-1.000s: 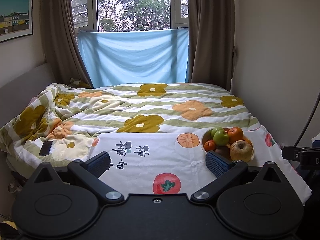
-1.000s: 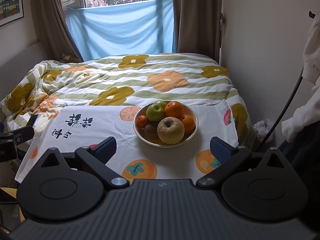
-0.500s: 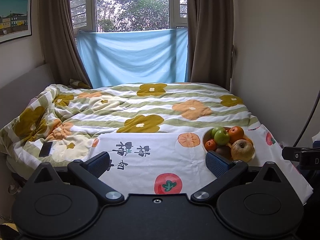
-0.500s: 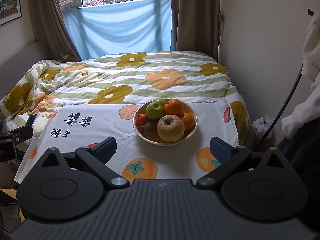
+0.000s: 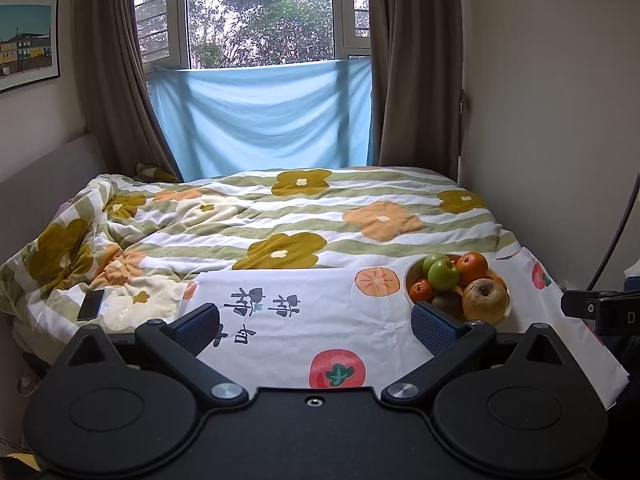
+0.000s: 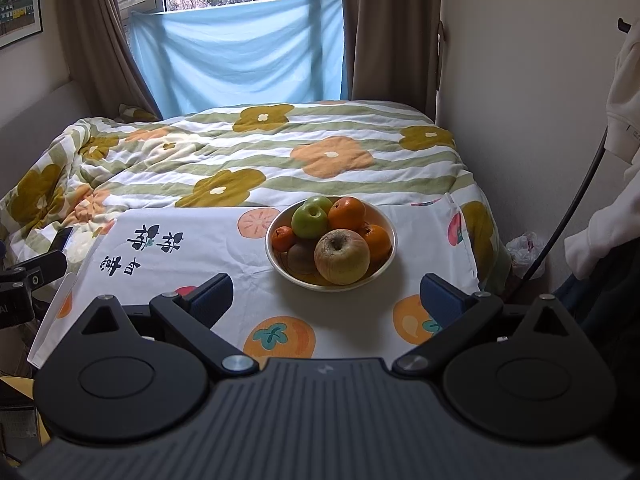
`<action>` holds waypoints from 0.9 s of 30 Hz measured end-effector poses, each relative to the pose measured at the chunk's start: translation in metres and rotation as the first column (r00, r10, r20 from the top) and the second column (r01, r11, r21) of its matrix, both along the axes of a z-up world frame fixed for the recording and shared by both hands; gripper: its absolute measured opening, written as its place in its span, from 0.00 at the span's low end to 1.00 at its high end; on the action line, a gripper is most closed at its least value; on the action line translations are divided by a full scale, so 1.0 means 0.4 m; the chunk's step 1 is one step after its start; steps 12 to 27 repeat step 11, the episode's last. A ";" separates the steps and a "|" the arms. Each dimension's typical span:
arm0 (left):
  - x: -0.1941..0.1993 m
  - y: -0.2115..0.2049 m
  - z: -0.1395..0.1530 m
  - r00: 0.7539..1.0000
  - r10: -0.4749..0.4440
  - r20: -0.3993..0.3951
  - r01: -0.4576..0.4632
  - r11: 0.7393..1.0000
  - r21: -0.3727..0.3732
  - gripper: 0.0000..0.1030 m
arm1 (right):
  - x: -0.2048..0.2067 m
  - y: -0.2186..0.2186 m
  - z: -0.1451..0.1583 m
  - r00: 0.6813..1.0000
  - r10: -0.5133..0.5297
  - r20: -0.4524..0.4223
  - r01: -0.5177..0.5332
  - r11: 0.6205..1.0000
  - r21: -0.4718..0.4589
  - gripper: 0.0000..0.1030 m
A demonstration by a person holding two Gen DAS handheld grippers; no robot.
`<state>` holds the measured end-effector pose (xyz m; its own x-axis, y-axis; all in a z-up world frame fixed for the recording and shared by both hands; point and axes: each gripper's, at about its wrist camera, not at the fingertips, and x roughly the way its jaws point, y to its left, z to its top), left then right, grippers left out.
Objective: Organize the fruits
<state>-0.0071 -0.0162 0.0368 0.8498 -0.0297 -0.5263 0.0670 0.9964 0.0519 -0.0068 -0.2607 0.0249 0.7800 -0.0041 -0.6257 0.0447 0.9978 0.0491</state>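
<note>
1. Right wrist view: the right gripper (image 6: 326,300) is held with fingers spread wide, nothing between them; the fruit bowl (image 6: 378,276) is seen just ahead, between them.
2. The left gripper (image 5: 316,328) is likewise spread and empty; the bowl (image 5: 408,280) is seen beyond its right finger.

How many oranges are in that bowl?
3 show: one orange at the back, one on the right, a small one on the left. More may hide underneath in the bowl.
</note>
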 end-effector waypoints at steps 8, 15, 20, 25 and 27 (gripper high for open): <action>0.012 0.000 -0.009 1.000 0.018 0.007 -0.018 1.000 0.021 1.00 | 0.014 0.003 -0.003 1.000 0.002 -0.008 -0.002 1.000 0.004 1.00; 0.024 0.006 -0.013 1.000 0.020 -0.006 -0.020 1.000 0.003 1.00 | 0.024 0.003 -0.005 1.000 0.005 -0.014 -0.005 1.000 0.009 1.00; 0.024 0.006 -0.013 1.000 0.020 -0.006 -0.020 1.000 0.003 1.00 | 0.024 0.003 -0.005 1.000 0.005 -0.014 -0.005 1.000 0.009 1.00; 0.024 0.006 -0.013 1.000 0.020 -0.006 -0.020 1.000 0.003 1.00 | 0.024 0.003 -0.005 1.000 0.005 -0.014 -0.005 1.000 0.009 1.00; 0.024 0.006 -0.013 1.000 0.020 -0.006 -0.020 1.000 0.003 1.00 | 0.024 0.003 -0.005 1.000 0.005 -0.014 -0.005 1.000 0.009 1.00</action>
